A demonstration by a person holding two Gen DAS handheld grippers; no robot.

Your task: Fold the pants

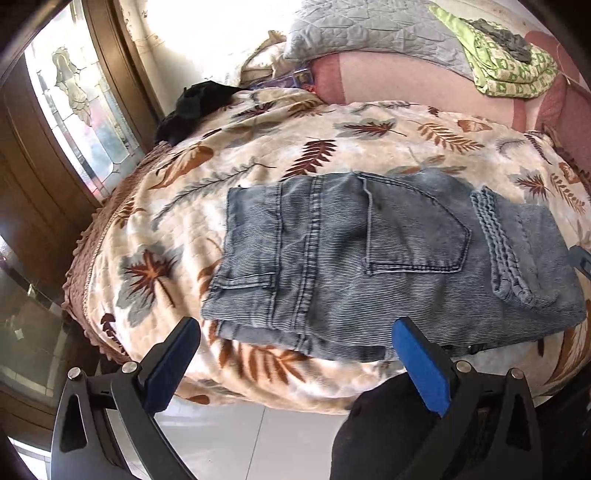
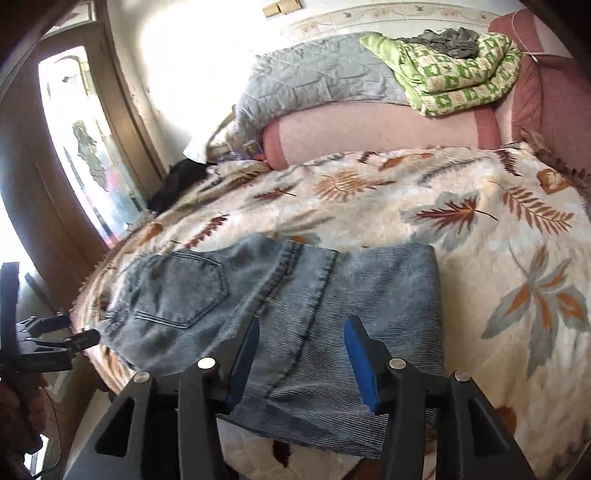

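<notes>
The grey-blue denim pants (image 1: 369, 258) lie folded into a compact stack on a leaf-patterned blanket (image 1: 258, 155), back pocket facing up. My left gripper (image 1: 297, 328) hovers open and wide over the stack's near edge, with nothing between its blue pads (image 1: 421, 369). In the right wrist view the same pants (image 2: 288, 295) lie flat under my right gripper (image 2: 303, 325). Its jaws stand apart above the cloth, and the blue pads (image 2: 360, 365) do not press on it. The left gripper (image 2: 74, 339) shows at the pants' left end, held by a hand (image 2: 18, 413).
At the head of the bed lie a grey quilted pillow (image 1: 369, 33), a pink bolster (image 1: 399, 81) and a folded green quilt (image 2: 458, 77). A black garment (image 1: 195, 107) sits at the bed's far left corner. A wooden door with glass (image 1: 74, 110) stands left. Pale floor tiles (image 1: 240, 443) lie below.
</notes>
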